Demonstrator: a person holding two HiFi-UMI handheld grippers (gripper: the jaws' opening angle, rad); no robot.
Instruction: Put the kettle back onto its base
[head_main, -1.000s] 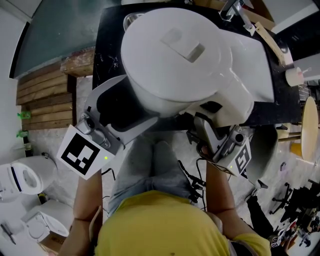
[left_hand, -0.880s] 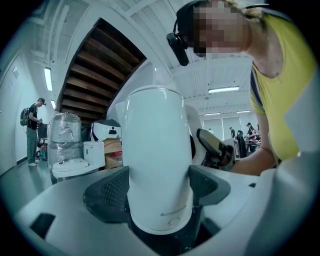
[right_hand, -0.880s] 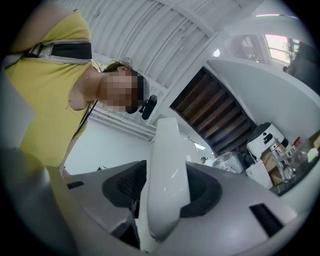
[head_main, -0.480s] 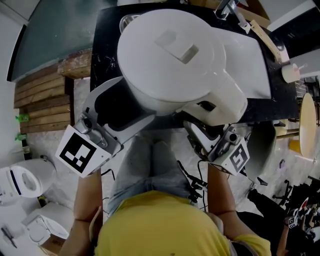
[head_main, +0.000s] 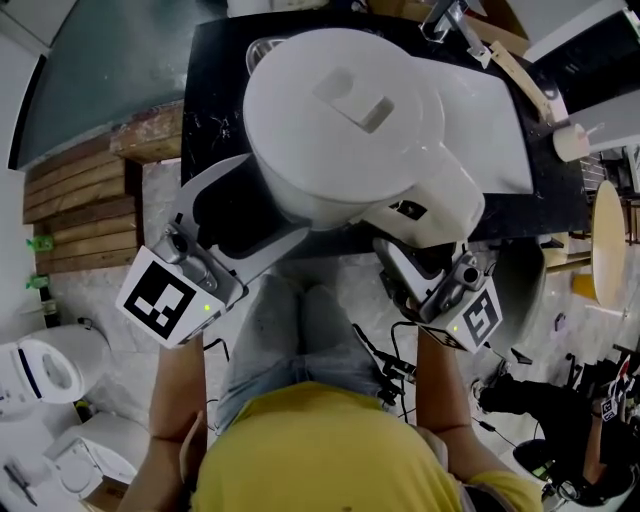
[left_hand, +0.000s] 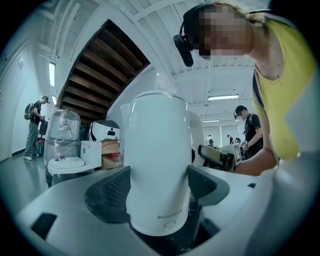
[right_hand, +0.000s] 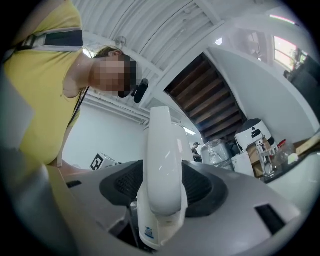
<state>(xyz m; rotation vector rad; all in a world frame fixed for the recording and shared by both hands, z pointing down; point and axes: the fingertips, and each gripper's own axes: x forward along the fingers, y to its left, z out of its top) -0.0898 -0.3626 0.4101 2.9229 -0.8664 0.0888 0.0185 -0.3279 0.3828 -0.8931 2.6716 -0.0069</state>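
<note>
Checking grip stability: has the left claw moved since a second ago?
No. In the head view the left claw sits at the same spot against the black table's left edge, shut on the kettle's body.

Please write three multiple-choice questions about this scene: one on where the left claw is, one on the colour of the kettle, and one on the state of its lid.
1. The left claw is:
A. around the body of the kettle
B. on its handle
C. away from it

2. The kettle is:
A. red
B. black
C. white

3. Its lid is:
A. open
B. shut
C. missing

Answers:
1 A: the left gripper view shows the pads against both sides of the body.
2 C: every view shows it white.
3 B: the head view shows the lid lying flat on top.
</note>
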